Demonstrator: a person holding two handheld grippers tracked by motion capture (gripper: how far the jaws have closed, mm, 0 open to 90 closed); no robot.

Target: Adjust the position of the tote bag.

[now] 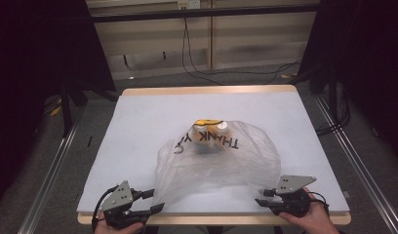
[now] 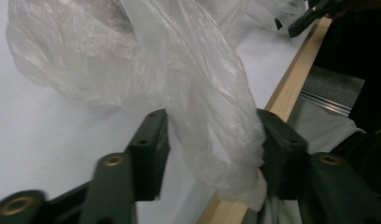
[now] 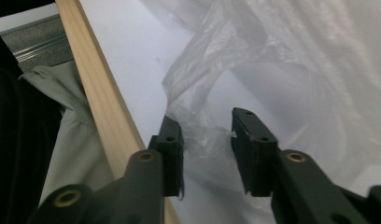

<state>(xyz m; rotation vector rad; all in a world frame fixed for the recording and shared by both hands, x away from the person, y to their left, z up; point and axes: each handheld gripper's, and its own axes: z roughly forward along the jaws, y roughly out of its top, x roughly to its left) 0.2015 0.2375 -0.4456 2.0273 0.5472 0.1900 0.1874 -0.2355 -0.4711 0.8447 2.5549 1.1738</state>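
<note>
A clear plastic bag (image 1: 216, 156) with black "THANK YOU" print lies on the white table top (image 1: 138, 126), its mouth toward the near edge. Inside at the far end sit a yellow item (image 1: 207, 122) and a small white round thing (image 1: 221, 126). My left gripper (image 1: 155, 200) is at the bag's near left corner. In the left gripper view one bag handle (image 2: 212, 93) runs between the jaws of the left gripper (image 2: 212, 135), which stand apart. My right gripper (image 1: 262, 197) is at the near right corner. Its jaws (image 3: 207, 135) straddle the other handle (image 3: 198, 84) with a gap.
The table's wooden front edge (image 2: 291, 88) runs just beside both grippers, also seen as a wooden strip (image 3: 95, 93). Black cables (image 1: 197, 68) lie on the floor beyond the table. Metal rails (image 1: 50, 165) flank the table.
</note>
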